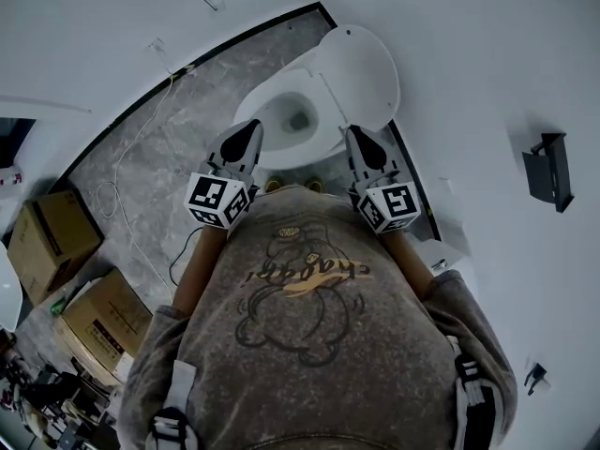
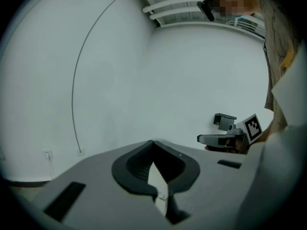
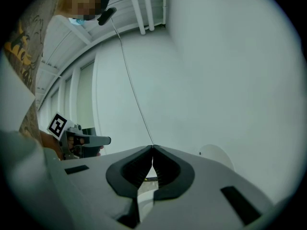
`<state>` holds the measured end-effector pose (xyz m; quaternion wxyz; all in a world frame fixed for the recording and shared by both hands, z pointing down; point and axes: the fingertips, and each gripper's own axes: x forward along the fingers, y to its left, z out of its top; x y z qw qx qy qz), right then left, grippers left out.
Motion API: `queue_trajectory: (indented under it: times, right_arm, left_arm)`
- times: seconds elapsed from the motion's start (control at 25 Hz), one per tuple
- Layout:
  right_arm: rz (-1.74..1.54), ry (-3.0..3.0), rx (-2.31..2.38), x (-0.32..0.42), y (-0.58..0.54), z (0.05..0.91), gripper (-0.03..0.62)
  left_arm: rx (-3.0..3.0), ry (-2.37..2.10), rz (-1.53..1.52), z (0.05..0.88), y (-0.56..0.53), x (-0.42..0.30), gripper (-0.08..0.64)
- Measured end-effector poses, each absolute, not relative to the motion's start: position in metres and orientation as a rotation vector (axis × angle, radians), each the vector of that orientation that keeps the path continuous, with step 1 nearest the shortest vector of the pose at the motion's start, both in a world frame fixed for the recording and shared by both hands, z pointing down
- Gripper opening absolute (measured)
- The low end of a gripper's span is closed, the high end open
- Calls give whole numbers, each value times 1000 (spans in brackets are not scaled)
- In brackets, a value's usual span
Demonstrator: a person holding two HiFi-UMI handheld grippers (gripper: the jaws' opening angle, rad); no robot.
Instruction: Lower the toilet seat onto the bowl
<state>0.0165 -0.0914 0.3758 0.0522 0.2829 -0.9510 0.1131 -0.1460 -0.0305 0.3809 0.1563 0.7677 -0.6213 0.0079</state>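
In the head view the white toilet bowl (image 1: 281,120) stands open on the grey stone floor. Its seat and lid (image 1: 361,73) are raised against the wall behind it. My left gripper (image 1: 251,126) hovers over the bowl's near left rim. My right gripper (image 1: 351,131) is by the near right rim, just below the raised seat. Both are shut with nothing between the jaws. The left gripper view shows its tips (image 2: 153,141) meeting against a bare white wall. The right gripper view shows its tips (image 3: 152,146) closed, with an edge of the white lid (image 3: 217,155) to the right.
Two cardboard boxes (image 1: 52,237) (image 1: 105,319) stand on the floor at the left. A thin cable (image 1: 120,172) runs across the floor toward the wall. A black holder (image 1: 547,169) hangs on the right wall. The person's grey sweatshirt (image 1: 309,336) fills the lower frame.
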Motion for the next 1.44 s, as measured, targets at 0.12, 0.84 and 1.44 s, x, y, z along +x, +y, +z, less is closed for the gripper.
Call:
queue_trajectory:
  times: [0.12, 0.84, 1.44]
  right_arm:
    - [362, -2896, 858, 13, -91, 378, 26]
    - [395, -2910, 886, 2, -98, 374, 26]
    - [394, -2913, 861, -3, -99, 374, 26]
  left_arm:
    - [2176, -1811, 23, 386, -29, -151, 9]
    - [2148, -1854, 41, 380, -28, -164, 9]
    - [2142, -1849, 36, 379, -32, -167, 9]
